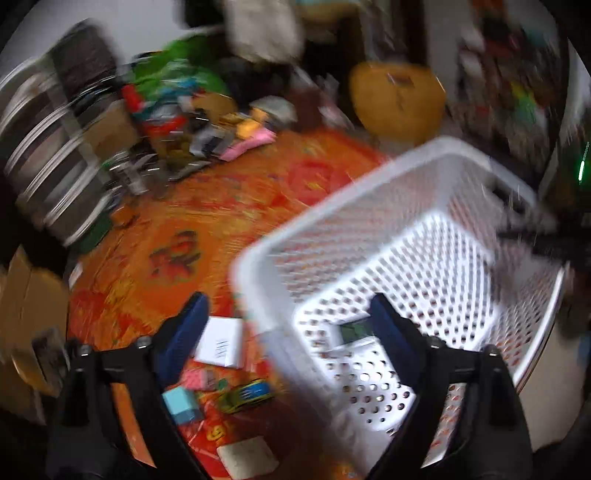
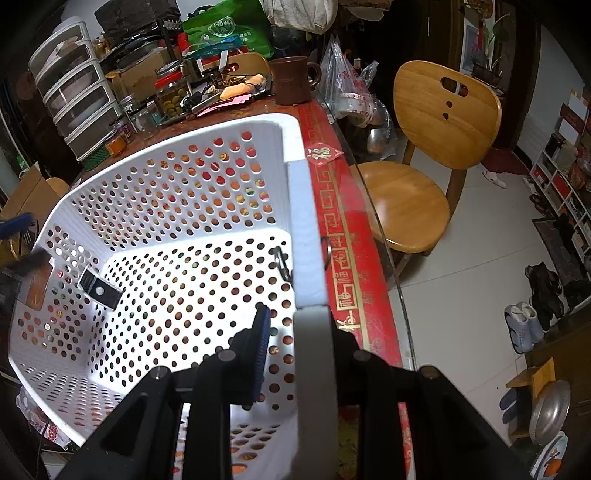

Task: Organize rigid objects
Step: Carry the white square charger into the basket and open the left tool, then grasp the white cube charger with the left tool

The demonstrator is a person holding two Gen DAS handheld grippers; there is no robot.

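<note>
white perforated plastic, the basket point(image 2: 177, 206) sits at the bench's right edge, and my right tongs point(image 2: 295, 332) are clenched on its near right rim: one blue-padded finger point(image 2: 260, 350) is inside the wall, while the other side is hidden behind the rim. inside the basket, on its holed floor, lies a small black and white block point(image 2: 99, 288) towards the left wall, and a metal clip point(image 2: 281, 264) hangs by the right wall.

my left tongs point(image 1: 291, 328) are released, wide apart and holding nothing; this view is badly smeared. the left pad point(image 1: 184, 332) hangs over the orange patterned cloth point(image 1: 229, 206) on the bench, the right pad point(image 1: 393, 332) over the basket's interior, so the basket's near left corner falls between them. a pale flat item with a greenish screen point(image 1: 351, 334) rests on the basket floor just beside the right pad; i cannot tell what it is.

outside the basket, near the bench's front edge, i see a white card or box point(image 1: 221, 345), a pale blue box point(image 1: 183, 404), a yellow and blue toy car point(image 1: 247, 395), a pink piece point(image 1: 195, 378) and a beige pad point(image 1: 245, 456), all close together on the cloth.

at the bench's far edge stand a drawer unit point(image 2: 77, 99), jars point(image 2: 170, 94), a brown mug point(image 2: 291, 79) and a green bag point(image 2: 229, 33). a wooden chair point(image 2: 436, 155) stands beyond the right edge.
</note>
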